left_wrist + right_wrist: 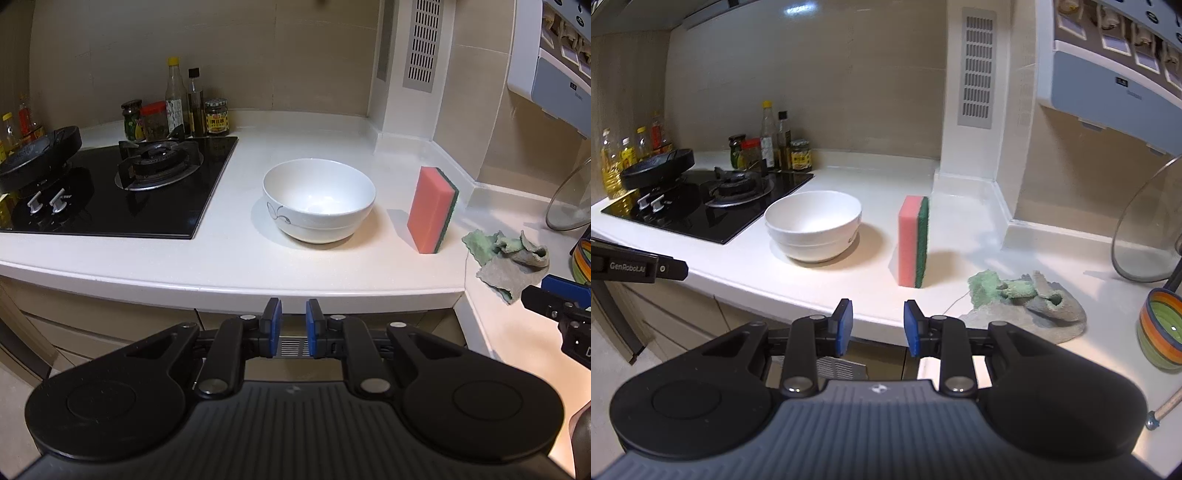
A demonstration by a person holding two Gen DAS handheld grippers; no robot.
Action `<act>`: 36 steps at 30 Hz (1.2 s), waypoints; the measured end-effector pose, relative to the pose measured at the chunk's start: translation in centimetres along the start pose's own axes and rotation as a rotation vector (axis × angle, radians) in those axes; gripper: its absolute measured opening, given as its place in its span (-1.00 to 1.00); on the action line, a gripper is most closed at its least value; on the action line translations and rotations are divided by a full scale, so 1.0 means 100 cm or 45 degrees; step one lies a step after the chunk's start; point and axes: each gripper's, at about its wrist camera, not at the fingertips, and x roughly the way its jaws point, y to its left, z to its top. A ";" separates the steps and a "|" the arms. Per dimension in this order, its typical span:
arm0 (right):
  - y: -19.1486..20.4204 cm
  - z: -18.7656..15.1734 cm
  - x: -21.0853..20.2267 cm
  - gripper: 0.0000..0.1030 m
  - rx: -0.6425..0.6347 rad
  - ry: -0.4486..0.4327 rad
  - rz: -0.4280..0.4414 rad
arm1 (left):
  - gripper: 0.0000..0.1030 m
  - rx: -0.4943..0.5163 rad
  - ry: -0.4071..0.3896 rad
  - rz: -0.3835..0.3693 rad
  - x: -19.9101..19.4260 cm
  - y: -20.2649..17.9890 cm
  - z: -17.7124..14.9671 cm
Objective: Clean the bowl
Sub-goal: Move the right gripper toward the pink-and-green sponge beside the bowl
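Note:
A white bowl [319, 199] with a dark leaf mark sits upright on the white counter [236, 258]; it also shows in the right wrist view [814, 225]. A pink sponge with a green scrub side [432, 208] stands on edge to its right, apart from it, also in the right wrist view [913, 242]. My left gripper [293, 314] is open and empty, in front of the counter edge, short of the bowl. My right gripper [878, 312] is open and empty, at the counter edge in front of the sponge. Its body shows at the left view's right edge [561, 306].
A black gas hob [122, 192] with a pan [37, 155] lies left of the bowl. Jars and bottles [177, 114] stand behind it. A crumpled green-grey cloth [1027, 302], a glass lid [1145, 229] and a striped bowl [1160, 328] lie to the right. Cabinet fronts below.

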 end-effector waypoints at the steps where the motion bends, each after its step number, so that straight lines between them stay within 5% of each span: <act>1: 0.001 0.000 0.001 -0.51 -0.005 0.002 0.004 | -0.70 -0.002 0.000 -0.002 0.000 0.001 0.000; 36: 0.011 0.011 0.004 -0.51 -0.035 0.024 -0.067 | -0.70 0.005 -0.001 -0.064 0.030 -0.019 -0.002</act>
